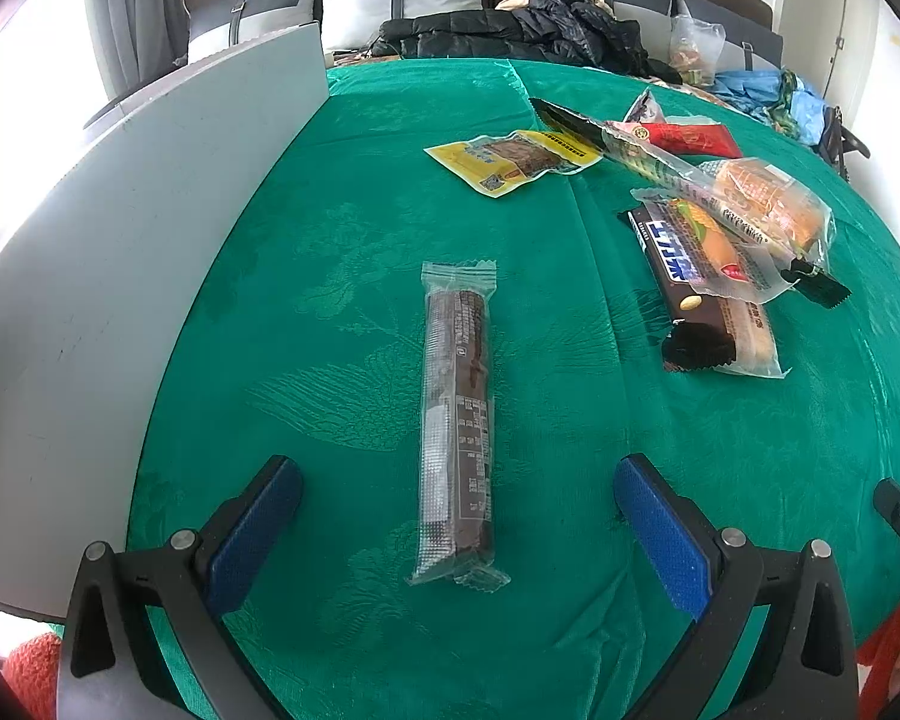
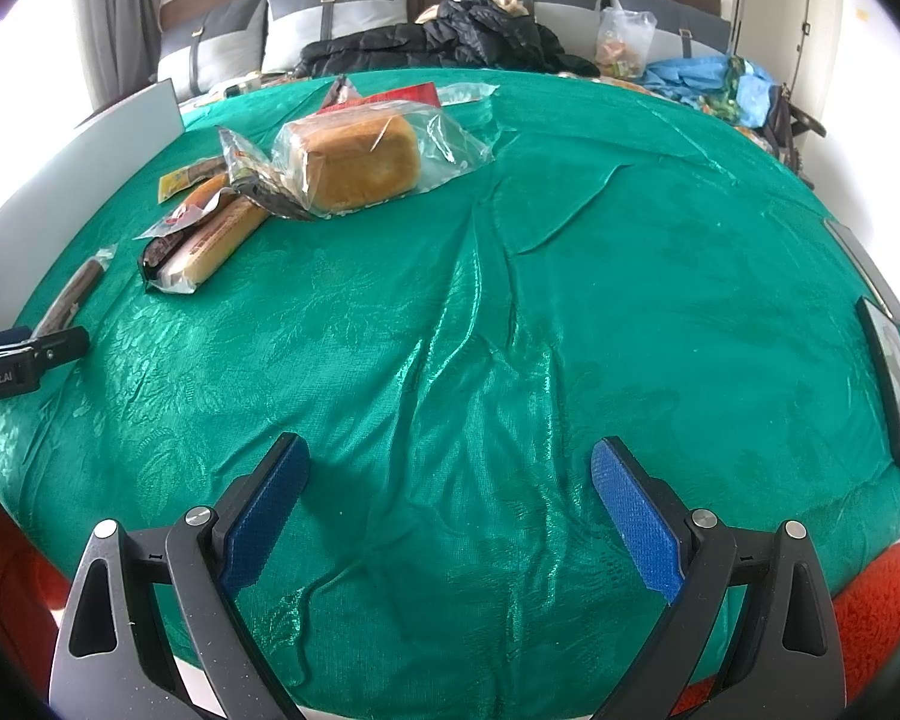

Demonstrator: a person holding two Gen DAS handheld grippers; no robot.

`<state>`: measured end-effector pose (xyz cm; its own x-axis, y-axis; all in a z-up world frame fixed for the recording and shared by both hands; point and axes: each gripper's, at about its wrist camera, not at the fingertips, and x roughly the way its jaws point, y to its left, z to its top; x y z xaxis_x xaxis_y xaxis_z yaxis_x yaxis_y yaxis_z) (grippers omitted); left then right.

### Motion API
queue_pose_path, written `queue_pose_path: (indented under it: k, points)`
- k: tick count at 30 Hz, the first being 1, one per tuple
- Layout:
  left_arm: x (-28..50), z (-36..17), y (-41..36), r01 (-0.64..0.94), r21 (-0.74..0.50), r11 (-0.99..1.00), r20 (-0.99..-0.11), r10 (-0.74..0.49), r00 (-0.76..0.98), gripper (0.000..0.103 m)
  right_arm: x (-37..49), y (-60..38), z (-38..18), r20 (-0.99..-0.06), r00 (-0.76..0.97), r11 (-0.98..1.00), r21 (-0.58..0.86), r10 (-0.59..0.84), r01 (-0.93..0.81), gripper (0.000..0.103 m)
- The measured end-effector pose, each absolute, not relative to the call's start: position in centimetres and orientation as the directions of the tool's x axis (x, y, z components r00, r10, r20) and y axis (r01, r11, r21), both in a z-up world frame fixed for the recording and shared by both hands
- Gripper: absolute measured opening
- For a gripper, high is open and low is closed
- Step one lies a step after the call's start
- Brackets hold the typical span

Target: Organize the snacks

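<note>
A long dark snack bar in a clear wrapper [image 1: 457, 420] lies on the green tablecloth [image 1: 342, 252], lengthwise between the fingers of my open left gripper [image 1: 457, 480]. A pile of snacks lies farther right: a yellow packet [image 1: 513, 161], a dark chocolate bar [image 1: 678, 276], a wrapped bread loaf [image 1: 762, 198] and a red packet [image 1: 690, 138]. In the right wrist view the loaf [image 2: 360, 165] and the pile sit far left. My right gripper [image 2: 450, 480] is open and empty over bare cloth. The left gripper shows at that view's left edge [image 2: 24, 354].
A grey board [image 1: 120, 228] stands along the table's left side. Two dark phones [image 2: 897, 384] lie at the right edge of the table. A sofa with cushions, a black jacket [image 2: 450, 36] and bags is behind the table.
</note>
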<state>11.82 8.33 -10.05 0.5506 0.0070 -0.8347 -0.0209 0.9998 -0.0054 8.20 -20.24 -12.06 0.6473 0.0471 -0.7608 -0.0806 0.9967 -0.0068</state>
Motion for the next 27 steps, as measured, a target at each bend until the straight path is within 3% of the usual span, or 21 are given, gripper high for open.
queue_pose_path:
  k: [27]
  points:
    - [11.83, -10.02, 8.33, -0.024, -0.006, 1.0, -0.844, 0.008, 0.537, 0.103, 8.18, -20.22, -12.08, -0.76, 0.648, 0.997, -0.008, 0.047, -0.081, 0.097]
